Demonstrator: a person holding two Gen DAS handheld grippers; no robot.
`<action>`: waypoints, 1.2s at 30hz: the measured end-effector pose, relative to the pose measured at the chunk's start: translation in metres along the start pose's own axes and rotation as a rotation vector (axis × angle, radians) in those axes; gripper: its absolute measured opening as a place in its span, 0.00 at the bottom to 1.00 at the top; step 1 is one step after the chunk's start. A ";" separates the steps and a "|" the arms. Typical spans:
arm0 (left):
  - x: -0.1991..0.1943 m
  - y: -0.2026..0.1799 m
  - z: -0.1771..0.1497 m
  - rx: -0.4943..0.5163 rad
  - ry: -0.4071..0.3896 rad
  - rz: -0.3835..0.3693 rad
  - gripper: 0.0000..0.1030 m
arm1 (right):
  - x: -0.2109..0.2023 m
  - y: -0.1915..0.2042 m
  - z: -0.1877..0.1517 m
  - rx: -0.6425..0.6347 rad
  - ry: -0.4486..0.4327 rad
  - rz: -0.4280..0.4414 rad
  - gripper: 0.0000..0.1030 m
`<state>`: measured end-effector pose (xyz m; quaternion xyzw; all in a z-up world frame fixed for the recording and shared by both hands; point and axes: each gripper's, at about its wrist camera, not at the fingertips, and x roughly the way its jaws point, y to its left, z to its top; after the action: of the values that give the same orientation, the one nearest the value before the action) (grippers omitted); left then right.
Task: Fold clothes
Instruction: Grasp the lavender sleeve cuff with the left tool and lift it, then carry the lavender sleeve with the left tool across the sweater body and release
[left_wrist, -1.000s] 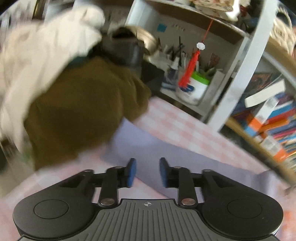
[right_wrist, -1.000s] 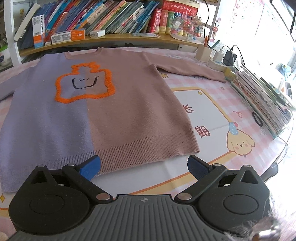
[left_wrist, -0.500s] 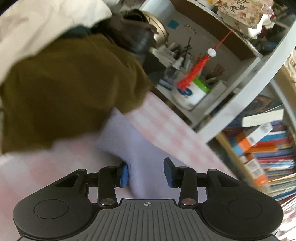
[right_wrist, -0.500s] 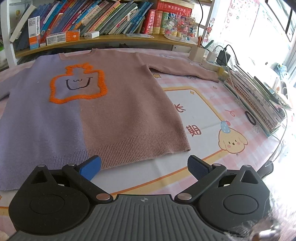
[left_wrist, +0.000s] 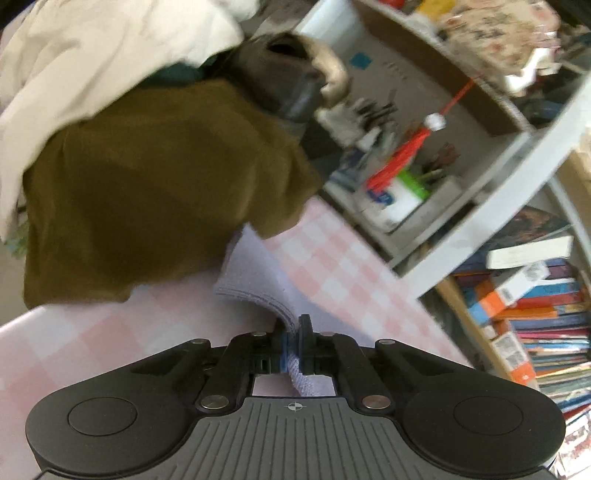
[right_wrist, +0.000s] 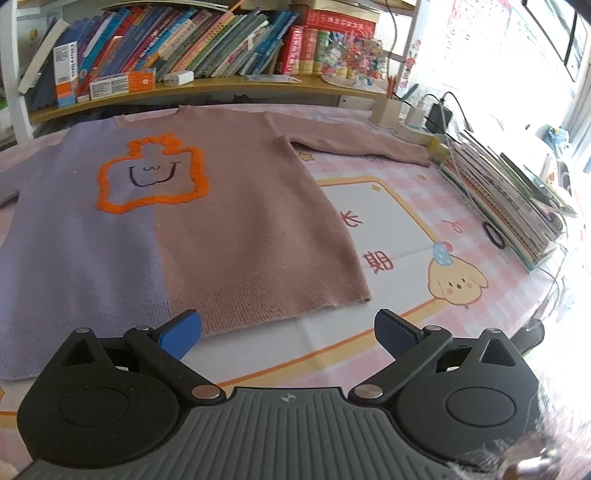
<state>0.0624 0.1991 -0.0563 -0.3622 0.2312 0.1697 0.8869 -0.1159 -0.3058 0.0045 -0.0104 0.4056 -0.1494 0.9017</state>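
A sweater (right_wrist: 221, 221), half lilac and half dusty pink with an orange outlined face, lies flat on the pink checked tablecloth (right_wrist: 406, 221). Its lilac sleeve (left_wrist: 258, 273) runs up to my left gripper (left_wrist: 291, 343), whose jaws are shut on the sleeve's ribbed cuff, the knit pinched between the pads. My right gripper (right_wrist: 288, 328) hovers just before the sweater's bottom hem, its blue pads wide open with nothing between them. The pink sleeve (right_wrist: 354, 144) stretches out to the right.
A heap of brown (left_wrist: 159, 192) and white clothes (left_wrist: 103, 62) lies just beyond the lilac cuff. A white shelf unit (left_wrist: 480, 221) with pens and a red tassel stands behind it. Books fill a shelf (right_wrist: 184, 88) at the back; a magazine stack (right_wrist: 498, 192) lies at the right.
My left gripper rolled, came over the lilac cuff and closed on it. The right gripper stayed open in front of the hem, barely shifting.
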 end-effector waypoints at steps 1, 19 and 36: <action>-0.006 -0.006 0.001 0.010 -0.012 -0.021 0.03 | 0.001 0.001 0.001 -0.004 -0.003 0.007 0.98; -0.080 -0.138 -0.031 0.167 -0.141 -0.184 0.03 | 0.036 -0.020 0.046 -0.138 -0.095 0.272 0.98; -0.063 -0.290 -0.131 0.341 -0.107 -0.173 0.03 | 0.085 -0.116 0.081 -0.172 -0.089 0.431 0.98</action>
<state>0.1079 -0.1008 0.0578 -0.2160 0.1769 0.0701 0.9577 -0.0334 -0.4482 0.0127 -0.0069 0.3695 0.0823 0.9255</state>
